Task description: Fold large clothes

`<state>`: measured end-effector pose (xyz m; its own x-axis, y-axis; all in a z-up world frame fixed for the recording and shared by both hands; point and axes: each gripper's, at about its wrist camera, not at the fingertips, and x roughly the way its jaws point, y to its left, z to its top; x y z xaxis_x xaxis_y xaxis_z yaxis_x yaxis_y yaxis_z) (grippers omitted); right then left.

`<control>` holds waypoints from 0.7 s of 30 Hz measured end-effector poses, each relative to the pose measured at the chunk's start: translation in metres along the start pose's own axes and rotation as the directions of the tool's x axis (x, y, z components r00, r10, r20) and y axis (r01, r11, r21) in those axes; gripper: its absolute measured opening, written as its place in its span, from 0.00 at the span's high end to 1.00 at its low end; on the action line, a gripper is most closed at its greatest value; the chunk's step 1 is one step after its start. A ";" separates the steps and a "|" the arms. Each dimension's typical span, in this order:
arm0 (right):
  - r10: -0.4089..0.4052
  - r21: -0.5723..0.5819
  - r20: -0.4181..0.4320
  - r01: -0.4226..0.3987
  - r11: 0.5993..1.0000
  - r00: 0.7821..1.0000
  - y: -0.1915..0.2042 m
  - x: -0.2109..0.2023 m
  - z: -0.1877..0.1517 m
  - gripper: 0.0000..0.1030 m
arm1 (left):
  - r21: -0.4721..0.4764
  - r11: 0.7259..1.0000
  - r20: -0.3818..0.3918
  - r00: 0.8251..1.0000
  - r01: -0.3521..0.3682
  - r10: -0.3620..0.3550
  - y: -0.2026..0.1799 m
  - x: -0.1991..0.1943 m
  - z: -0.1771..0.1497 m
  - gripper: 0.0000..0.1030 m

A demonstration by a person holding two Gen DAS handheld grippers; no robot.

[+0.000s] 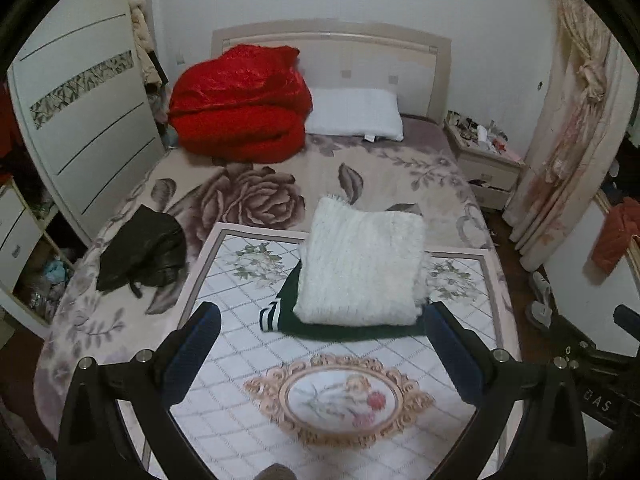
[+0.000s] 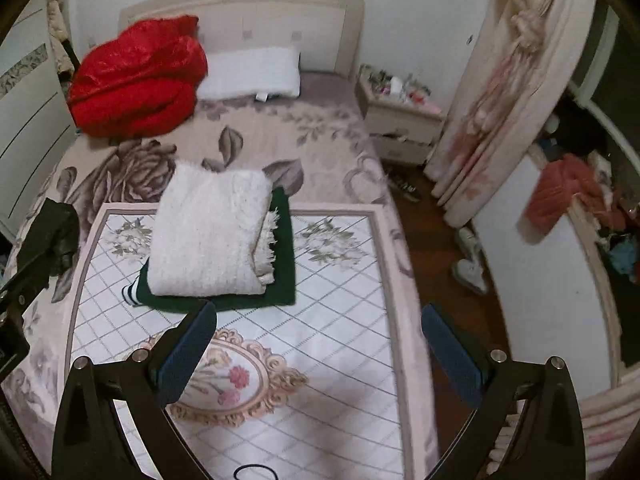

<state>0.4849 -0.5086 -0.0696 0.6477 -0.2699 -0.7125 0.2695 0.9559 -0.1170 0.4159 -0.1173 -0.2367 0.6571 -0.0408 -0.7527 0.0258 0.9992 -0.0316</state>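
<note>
A folded white fluffy garment (image 1: 360, 264) (image 2: 212, 236) lies on top of a folded dark green garment (image 1: 352, 330) (image 2: 280, 248) with a striped cuff, both on a white patterned mat (image 1: 248, 400) (image 2: 320, 360) on the bed. A crumpled black garment (image 1: 140, 252) lies on the bedspread to the left of the mat. My left gripper (image 1: 322, 316) hangs high above the mat's near part, jaws wide open and empty. My right gripper (image 2: 318, 316) is also raised over the mat's right side, open and empty. In the right wrist view the left gripper's body (image 2: 32, 264) shows at the left edge.
A red quilt (image 1: 240, 104) (image 2: 136, 80) and a white pillow (image 1: 356, 116) (image 2: 252, 72) lie at the head of the bed. A wardrobe (image 1: 80, 120) stands left. On the right are a cluttered nightstand (image 1: 484, 156) (image 2: 400, 112), a tied curtain (image 1: 576, 120) (image 2: 504, 80), slippers (image 2: 472, 260) and wooden floor.
</note>
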 end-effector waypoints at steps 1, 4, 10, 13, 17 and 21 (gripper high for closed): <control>0.000 0.004 0.017 0.000 1.000 1.000 -0.005 -0.021 -0.004 0.00 | -0.003 1.000 0.006 1.000 0.003 -0.003 0.000 -0.013 -0.003 0.00; 0.002 0.004 0.051 -0.002 1.000 0.999 -0.021 -0.080 -0.018 0.00 | -0.002 1.000 0.031 1.000 -0.002 0.002 -0.001 -0.063 -0.010 0.00; 0.023 0.015 0.108 -0.025 1.000 0.994 -0.048 -0.181 -0.047 0.00 | 0.000 1.000 0.061 0.998 0.004 -0.004 -0.001 -0.141 -0.025 0.00; 0.032 0.019 0.137 -0.035 0.999 0.990 -0.057 -0.222 -0.058 0.00 | 0.002 1.000 0.062 0.998 0.005 -0.005 -0.001 -0.172 -0.036 0.00; 0.039 -0.003 0.175 -0.039 0.999 0.984 -0.062 -0.268 -0.073 0.00 | -0.002 1.000 0.052 0.999 0.011 -0.011 0.000 -0.202 -0.052 0.00; 0.051 0.004 0.197 -0.053 0.999 0.979 -0.074 -0.305 -0.091 0.00 | 0.002 1.000 0.083 0.997 -0.005 0.005 0.002 -0.229 -0.060 0.00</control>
<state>0.2024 -0.4860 0.0928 0.7885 -0.2382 -0.5671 0.2379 0.9683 -0.0760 0.2202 -0.1060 -0.1037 0.7177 -0.0359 -0.6954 0.0242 0.9994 -0.0267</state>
